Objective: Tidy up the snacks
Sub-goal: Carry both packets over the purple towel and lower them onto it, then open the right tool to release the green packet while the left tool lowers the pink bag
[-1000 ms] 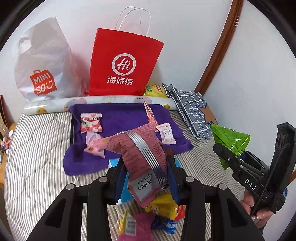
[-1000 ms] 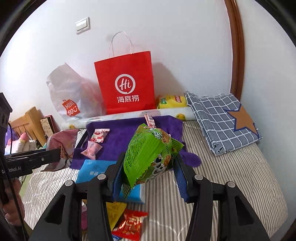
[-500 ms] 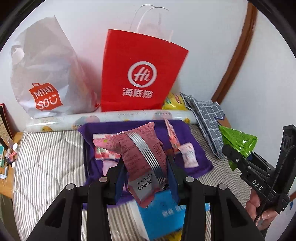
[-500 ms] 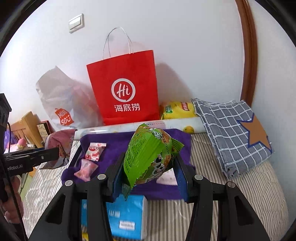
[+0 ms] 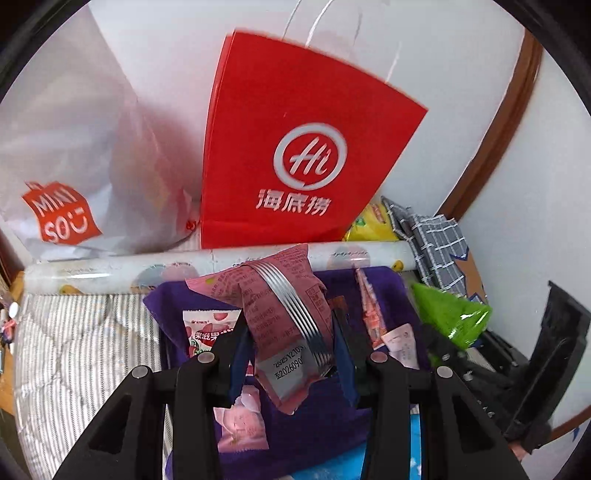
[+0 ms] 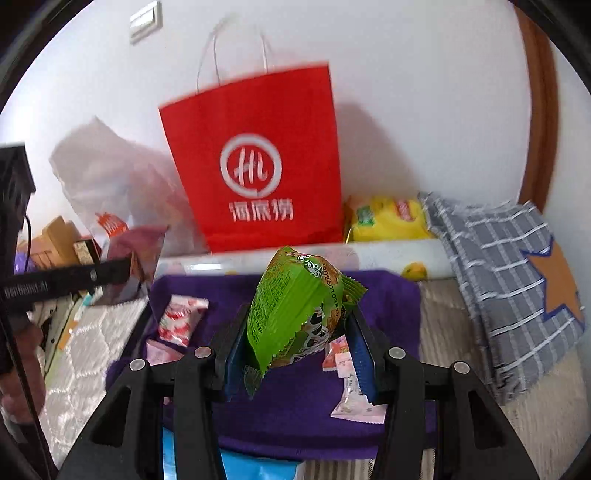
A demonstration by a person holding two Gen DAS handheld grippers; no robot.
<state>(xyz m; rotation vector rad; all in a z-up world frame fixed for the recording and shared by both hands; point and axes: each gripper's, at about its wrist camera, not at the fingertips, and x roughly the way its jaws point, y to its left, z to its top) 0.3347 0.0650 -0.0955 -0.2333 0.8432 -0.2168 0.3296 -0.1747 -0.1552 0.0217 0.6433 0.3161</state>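
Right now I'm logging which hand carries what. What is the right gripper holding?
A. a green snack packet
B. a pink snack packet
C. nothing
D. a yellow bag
A: in the right wrist view the right gripper is clamped on a green snack packet, above the purple cloth.

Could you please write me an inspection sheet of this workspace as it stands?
Surface: striped bedspread with a purple cloth laid on it.
Job's things: pink snack packet and green snack packet, each gripped; small sachets lie on the cloth.
Clutter: red paper bag, white plastic bag, yellow pack, checked fabric, blue box.
Grippers: left tongs shut on pink packet; right tongs shut on green packet.
Cables: thin dark lead at the right view's left edge.
Surroundings: white wall, wall switch.
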